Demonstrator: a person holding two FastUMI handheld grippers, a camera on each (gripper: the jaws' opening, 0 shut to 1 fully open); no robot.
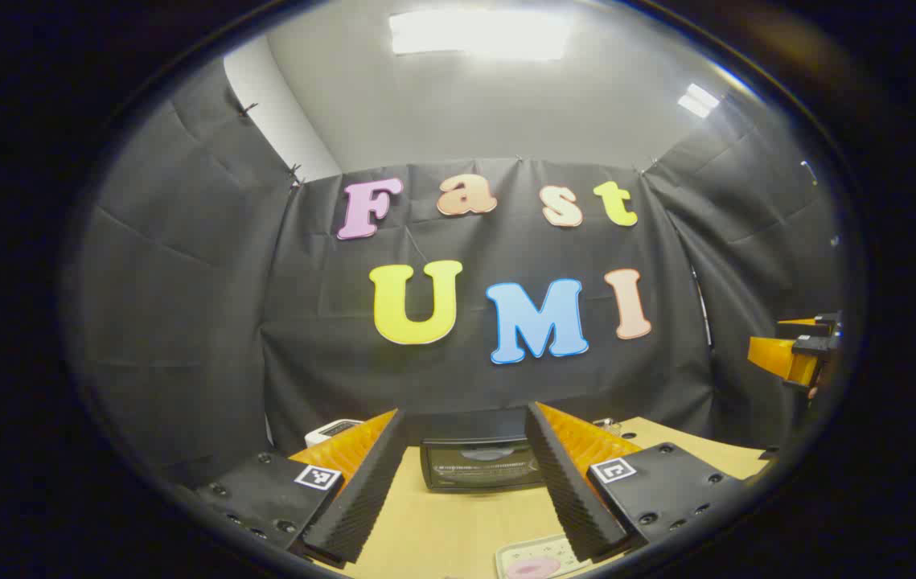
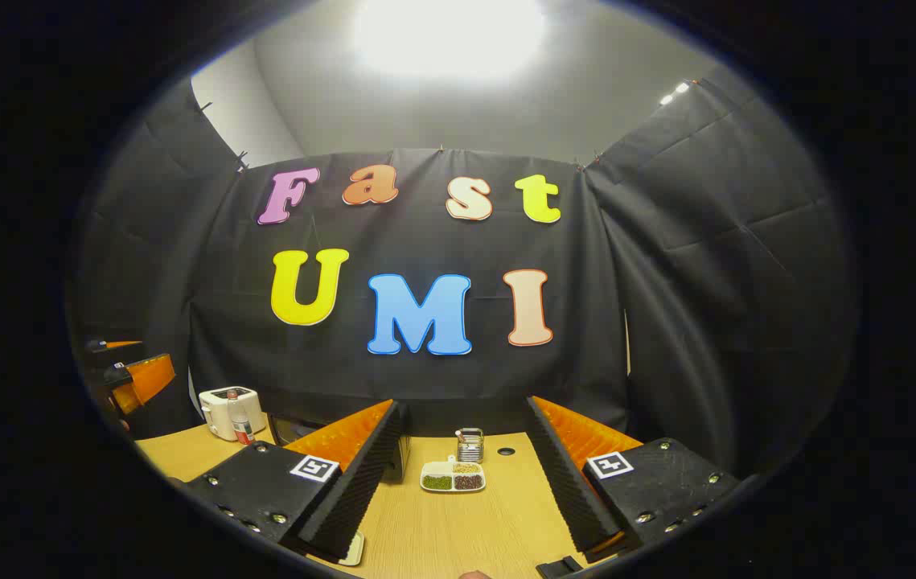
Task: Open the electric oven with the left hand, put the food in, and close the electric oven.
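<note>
Left gripper (image 1: 466, 482) low in the frame, fingers spread wide with nothing between them. Electric oven (image 1: 480, 465) framed in the gap at lower centre, door closed, standing on the wooden table (image 1: 441, 531) against the black cloth wall. White appliance (image 1: 329, 432) at lower left behind the left finger. Patterned plate (image 1: 534, 555) with a pink item at the bottom edge, beside the right finger. Right gripper (image 1: 799, 354) at the far right edge, raised above the table.

No words or numbers can be read. Small black-and-white square coded tags (image 1: 318, 476) sit on flat black plates (image 1: 264, 498), lower left and lower right of both views.
</note>
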